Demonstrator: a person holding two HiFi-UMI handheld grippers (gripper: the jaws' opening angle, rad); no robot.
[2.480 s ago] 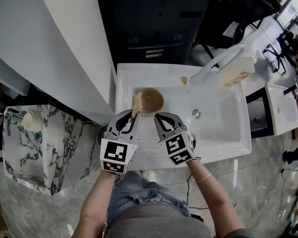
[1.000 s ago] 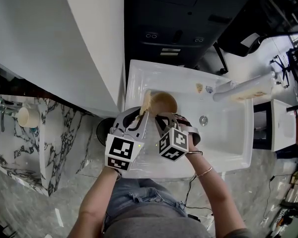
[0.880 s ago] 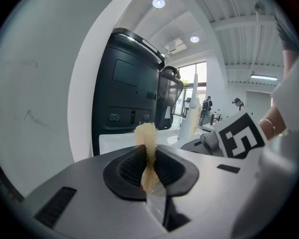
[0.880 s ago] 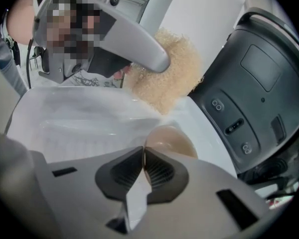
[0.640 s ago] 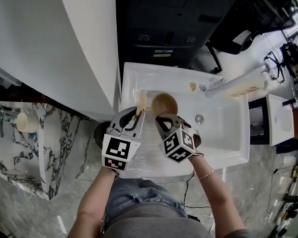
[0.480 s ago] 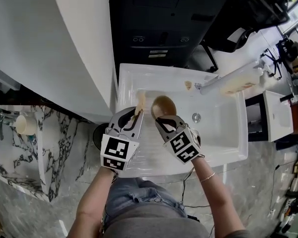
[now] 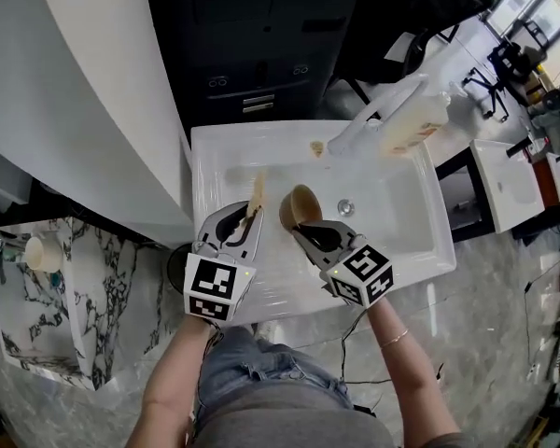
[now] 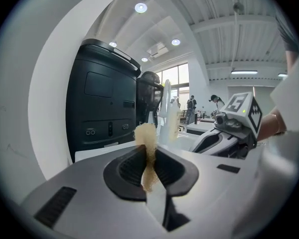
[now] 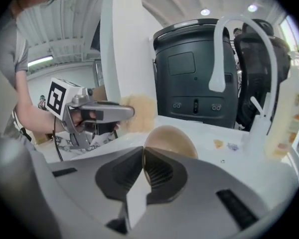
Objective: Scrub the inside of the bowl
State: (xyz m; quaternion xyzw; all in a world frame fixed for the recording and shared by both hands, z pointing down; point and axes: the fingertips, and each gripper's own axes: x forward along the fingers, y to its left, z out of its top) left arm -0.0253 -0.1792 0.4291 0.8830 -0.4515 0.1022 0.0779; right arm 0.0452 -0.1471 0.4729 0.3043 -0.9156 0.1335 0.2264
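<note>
My right gripper is shut on the rim of a brown bowl, which is tilted on its side over the white sink. My left gripper is shut on a thin tan sponge that stands upright just left of the bowl. Seen from the right gripper view, the sponge sits beside the bowl's rim, apart from it. The bowl's inside is hidden there.
A white faucet arches over the sink's back edge, with a soap bottle beside it. A small tan scrap lies on the rim near the faucet. The drain is right of the bowl. A dark appliance stands behind.
The bowl has been tipped from lying open-side-up to on its side, held by my right gripper. The sponge in my left gripper stays just left of the bowl.
</note>
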